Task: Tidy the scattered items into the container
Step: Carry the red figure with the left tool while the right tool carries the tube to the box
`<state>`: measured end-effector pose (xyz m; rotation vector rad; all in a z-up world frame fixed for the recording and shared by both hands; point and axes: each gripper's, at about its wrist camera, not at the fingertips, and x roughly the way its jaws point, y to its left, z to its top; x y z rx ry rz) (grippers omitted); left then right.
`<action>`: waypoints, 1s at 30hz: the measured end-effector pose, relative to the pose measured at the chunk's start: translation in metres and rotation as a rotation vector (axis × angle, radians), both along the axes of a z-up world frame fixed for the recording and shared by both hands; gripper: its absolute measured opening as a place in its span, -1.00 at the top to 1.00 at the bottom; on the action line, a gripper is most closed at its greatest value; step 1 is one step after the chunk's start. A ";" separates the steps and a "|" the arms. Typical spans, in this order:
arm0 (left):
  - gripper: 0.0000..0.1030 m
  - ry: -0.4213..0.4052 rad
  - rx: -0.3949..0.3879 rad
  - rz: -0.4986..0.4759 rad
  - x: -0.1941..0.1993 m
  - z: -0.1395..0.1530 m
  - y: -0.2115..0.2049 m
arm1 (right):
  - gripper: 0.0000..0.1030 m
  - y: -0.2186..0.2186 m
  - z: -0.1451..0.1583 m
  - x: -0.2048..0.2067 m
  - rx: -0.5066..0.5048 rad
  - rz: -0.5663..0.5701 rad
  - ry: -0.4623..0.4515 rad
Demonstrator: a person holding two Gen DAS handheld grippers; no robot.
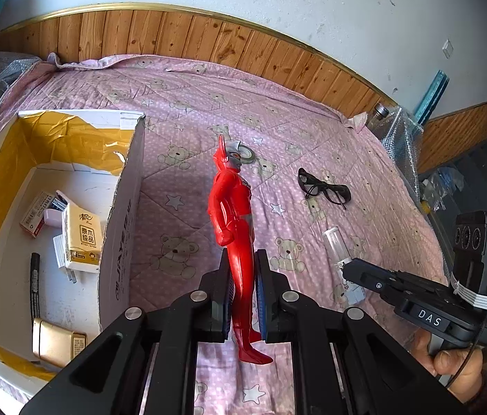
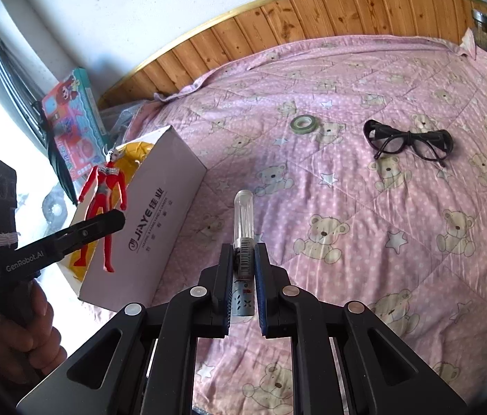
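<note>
Transfer step: my left gripper (image 1: 243, 294) is clamped on the red figure (image 1: 235, 214), held beside the box (image 1: 122, 235); my right gripper (image 2: 243, 276) is clamped on the clear tube (image 2: 243, 228) above the bed. I should clear the box wall before releasing either item.

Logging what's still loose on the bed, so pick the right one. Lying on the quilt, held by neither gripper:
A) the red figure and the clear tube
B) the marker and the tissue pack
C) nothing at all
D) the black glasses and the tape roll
D: the black glasses and tape roll lie on the quilt; the left gripper clamps the red figure, the right gripper the clear tube.
</note>
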<state>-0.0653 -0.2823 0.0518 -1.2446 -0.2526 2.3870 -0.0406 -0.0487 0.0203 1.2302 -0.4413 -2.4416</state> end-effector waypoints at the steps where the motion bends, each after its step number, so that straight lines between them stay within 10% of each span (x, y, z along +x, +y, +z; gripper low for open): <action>1: 0.77 0.002 0.001 0.004 0.001 0.001 -0.001 | 0.76 -0.002 0.002 0.000 -0.002 0.004 0.002; 30: 0.77 0.045 0.063 0.086 0.013 0.022 -0.053 | 0.76 -0.066 0.046 0.008 0.004 0.154 0.080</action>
